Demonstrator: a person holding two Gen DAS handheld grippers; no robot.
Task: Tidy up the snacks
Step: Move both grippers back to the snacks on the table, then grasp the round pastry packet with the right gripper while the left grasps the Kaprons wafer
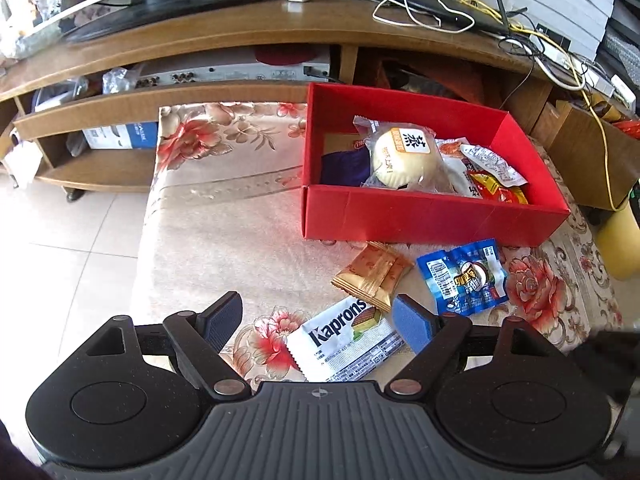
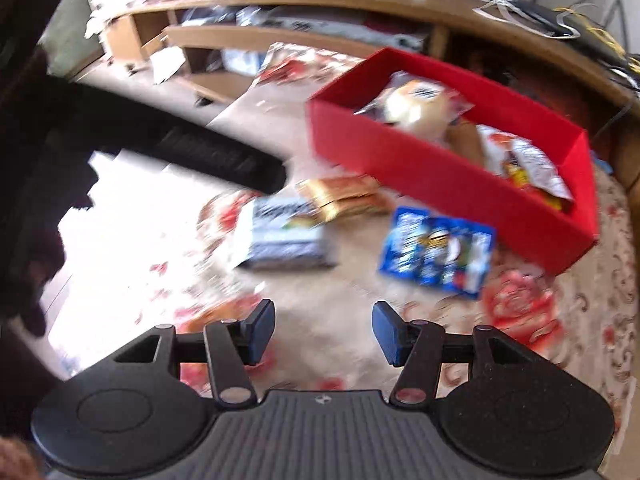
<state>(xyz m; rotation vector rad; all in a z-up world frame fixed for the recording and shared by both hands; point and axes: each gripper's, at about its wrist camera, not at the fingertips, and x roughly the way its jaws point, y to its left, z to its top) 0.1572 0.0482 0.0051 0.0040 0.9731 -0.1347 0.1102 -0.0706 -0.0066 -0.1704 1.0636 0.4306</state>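
A red box (image 1: 432, 216) stands on a floral cloth and holds a wrapped bun (image 1: 404, 156) and several other snack packets. In front of it lie a gold packet (image 1: 372, 274), a blue packet (image 1: 464, 276) and a white Kaprons wafer packet (image 1: 344, 344). My left gripper (image 1: 318, 320) is open low over the Kaprons packet, which lies between its fingers. The right wrist view is blurred. It shows the red box (image 2: 440, 184), the blue packet (image 2: 436, 252), the Kaprons packet (image 2: 284, 236) and the gold packet (image 2: 344, 196). My right gripper (image 2: 323, 330) is open and empty, short of the blue packet.
A wooden TV stand (image 1: 240, 28) with shelves, a router (image 1: 440, 4) and cables runs behind the box. Tiled floor (image 1: 68, 248) lies left of the cloth. A yellow object (image 1: 620, 236) stands at the right edge. The dark left gripper body (image 2: 180, 148) crosses the right wrist view.
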